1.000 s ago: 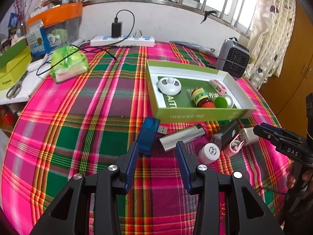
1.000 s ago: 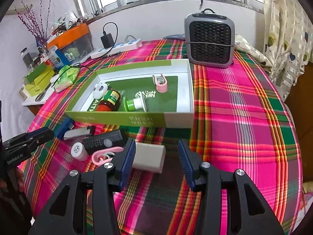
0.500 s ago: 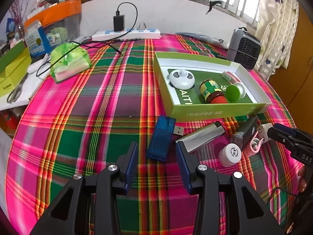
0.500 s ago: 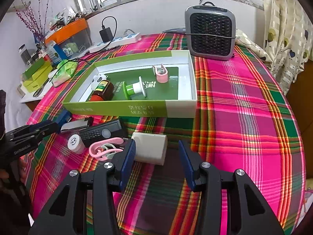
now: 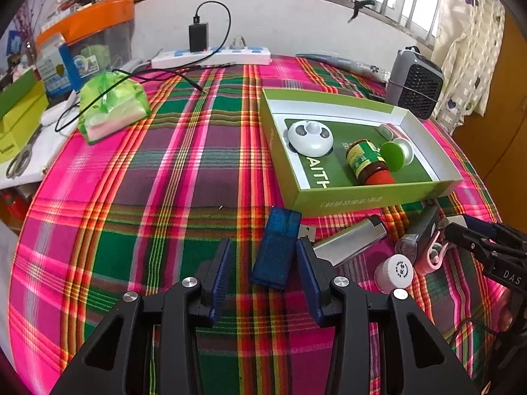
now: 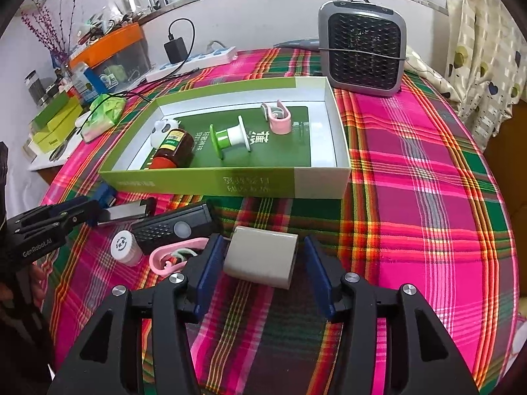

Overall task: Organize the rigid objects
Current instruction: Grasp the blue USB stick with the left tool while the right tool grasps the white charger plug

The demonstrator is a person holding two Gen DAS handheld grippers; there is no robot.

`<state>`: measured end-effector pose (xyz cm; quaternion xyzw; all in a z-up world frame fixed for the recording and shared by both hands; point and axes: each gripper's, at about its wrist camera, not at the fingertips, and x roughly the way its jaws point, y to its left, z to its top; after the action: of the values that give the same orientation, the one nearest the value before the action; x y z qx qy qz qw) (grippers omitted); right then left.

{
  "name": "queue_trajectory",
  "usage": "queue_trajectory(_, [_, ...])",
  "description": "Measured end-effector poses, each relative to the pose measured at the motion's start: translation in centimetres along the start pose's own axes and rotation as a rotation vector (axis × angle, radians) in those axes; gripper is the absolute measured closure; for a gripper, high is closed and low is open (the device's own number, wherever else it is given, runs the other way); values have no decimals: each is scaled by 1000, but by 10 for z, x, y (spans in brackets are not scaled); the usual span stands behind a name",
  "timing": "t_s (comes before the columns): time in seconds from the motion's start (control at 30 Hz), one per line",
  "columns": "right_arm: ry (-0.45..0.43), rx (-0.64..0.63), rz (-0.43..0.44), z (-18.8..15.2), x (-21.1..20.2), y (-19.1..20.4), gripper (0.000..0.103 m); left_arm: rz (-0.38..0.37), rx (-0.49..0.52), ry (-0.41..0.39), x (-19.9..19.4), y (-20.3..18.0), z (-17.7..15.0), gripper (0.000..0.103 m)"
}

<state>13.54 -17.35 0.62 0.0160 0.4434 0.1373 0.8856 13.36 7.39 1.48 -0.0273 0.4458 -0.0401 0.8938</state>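
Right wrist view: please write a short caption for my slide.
Open right gripper straddles a beige charger before the green box.

we are looking from the left wrist low over the plaid tablecloth [image 5: 138, 197], facing the window, with the green box [image 5: 369, 197] ahead to the right. from the right wrist we are facing the same box [image 6: 230, 184] close up. both views are sharing the box and the heater [image 6: 362, 46].
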Motion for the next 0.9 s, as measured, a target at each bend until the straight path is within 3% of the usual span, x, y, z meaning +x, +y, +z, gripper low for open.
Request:
queue_trajectory(0.53, [-11,7,-69,-14,-18,-24,52,4,7,6,0,-1,1,64])
queue_trajectory(0.9, [3,-56,-225,-29,-40,-29,52,-6,19,9,-2,-6,-4,64])
